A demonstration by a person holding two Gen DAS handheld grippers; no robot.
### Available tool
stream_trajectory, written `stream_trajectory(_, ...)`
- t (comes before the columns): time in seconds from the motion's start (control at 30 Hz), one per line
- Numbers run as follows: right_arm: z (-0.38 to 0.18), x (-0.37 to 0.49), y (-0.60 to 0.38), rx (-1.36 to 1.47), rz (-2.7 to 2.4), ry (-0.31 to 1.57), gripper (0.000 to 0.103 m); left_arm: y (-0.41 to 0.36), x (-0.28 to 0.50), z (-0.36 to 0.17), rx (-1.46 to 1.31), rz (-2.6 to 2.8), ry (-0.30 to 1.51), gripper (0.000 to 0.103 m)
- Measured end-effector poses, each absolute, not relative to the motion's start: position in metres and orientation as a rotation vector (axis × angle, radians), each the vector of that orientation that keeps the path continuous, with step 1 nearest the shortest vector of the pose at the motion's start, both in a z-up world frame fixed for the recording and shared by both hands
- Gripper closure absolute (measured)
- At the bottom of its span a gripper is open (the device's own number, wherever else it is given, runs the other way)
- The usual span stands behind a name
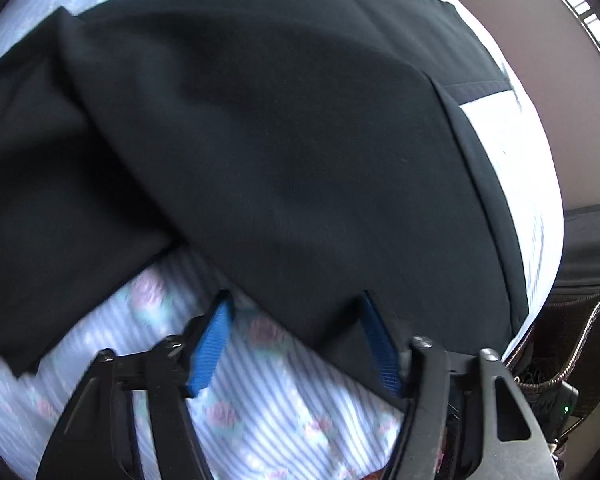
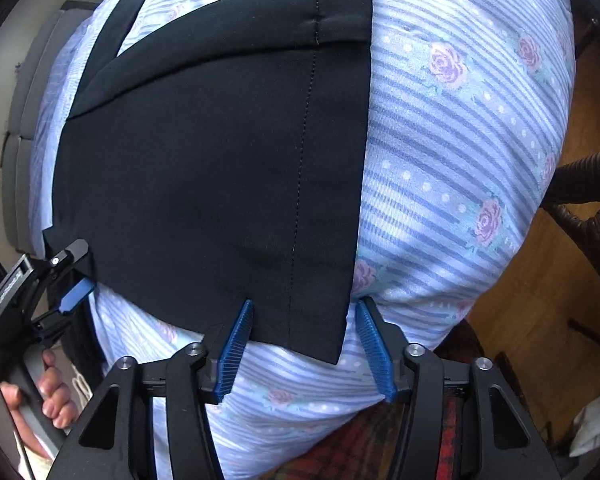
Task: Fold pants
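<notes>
Right wrist view, near: right gripper (image 2: 304, 316) low over the sheet (image 2: 440, 152), blue pads (image 2: 236, 354) spread. The hem corner of the pants (image 2: 204, 168) lies in the gap between them; the left pad sits over the cloth edge, the right pad just off the hem's side edge. Pads apart, not pressing on the cloth, as far as can be seen.

Beside the pants' near left corner: left gripper (image 2: 76, 276), one black finger and one blue pad showing at the cloth edge. A hand (image 2: 48, 392) wraps its handle below.

Pants: black, lying flat on the striped, rose-printed sheet. The stitched hem runs along their right side. A second layer shows behind as a diagonal fold, and a narrow black strip crosses the sheet at the far left.

Beyond the sheet on the right: wood floor (image 2: 540, 280) and dark wicker furniture (image 2: 592, 200).

Left wrist view, near: left gripper (image 1: 296, 300), pads (image 1: 212, 344) spread. The pants' (image 1: 280, 140) edge runs diagonally through the gap; the right pad lies against or under black cloth, the left pad over bare sheet (image 1: 260, 412). Whether the cloth is caught I cannot tell; picture blurred.

Farther: black cloth fills most of the view, one leg overlapping another on the left, a seam on the right.
</notes>
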State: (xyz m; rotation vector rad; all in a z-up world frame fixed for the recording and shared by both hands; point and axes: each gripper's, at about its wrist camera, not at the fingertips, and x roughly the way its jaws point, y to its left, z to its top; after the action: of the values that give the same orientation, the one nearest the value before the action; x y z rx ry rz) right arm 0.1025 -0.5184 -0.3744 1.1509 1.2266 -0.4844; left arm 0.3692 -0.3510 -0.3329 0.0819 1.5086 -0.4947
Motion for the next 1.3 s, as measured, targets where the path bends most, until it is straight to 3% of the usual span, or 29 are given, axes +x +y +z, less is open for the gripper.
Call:
stream_trajectory(0.03,-0.372,0.104,-0.518,1.148,-0.496,1.23,0.072,-0.352,0.371,-0.333,0.079,-0.503,1.517,0.06)
stream_trajectory(0.07,-0.369,0.104,-0.518,1.144,-0.505,1.238,0.077,-0.354,0.373,-0.331,0.077,-0.526,1.525,0.075)
stream_trajectory(0.1,-0.365,0.103,-0.519,1.153,-0.509,1.236,0.092,-0.355,0.373,-0.328,0.082,-0.54,1.524,0.089)
stream_trajectory(0.13,-0.359,0.102,-0.522,1.185,-0.497,1.211,0.094,-0.357,0.373,-0.319,0.088,-0.569,1.514,0.092)
stream_trajectory(0.47,-0.184,0.144,-0.577,1.051,-0.493,0.853,0.094,-0.373,0.405,-0.193,-0.008,-0.689,1.307,0.094)
stream_trajectory(0.7,-0.116,0.231,-0.662,0.916,-0.416,0.687,0.094,-0.431,0.461,-0.151,-0.007,-0.664,1.198,0.094)
stream_trajectory(0.87,-0.121,0.306,-0.723,0.894,-0.356,0.718,0.094,-0.487,0.517,-0.163,0.02,-0.546,1.232,0.094)
stream_trajectory(1.3,-0.226,0.469,-0.814,0.852,-0.237,0.985,0.094,-0.531,0.607,-0.251,0.059,-0.27,1.4,0.093)
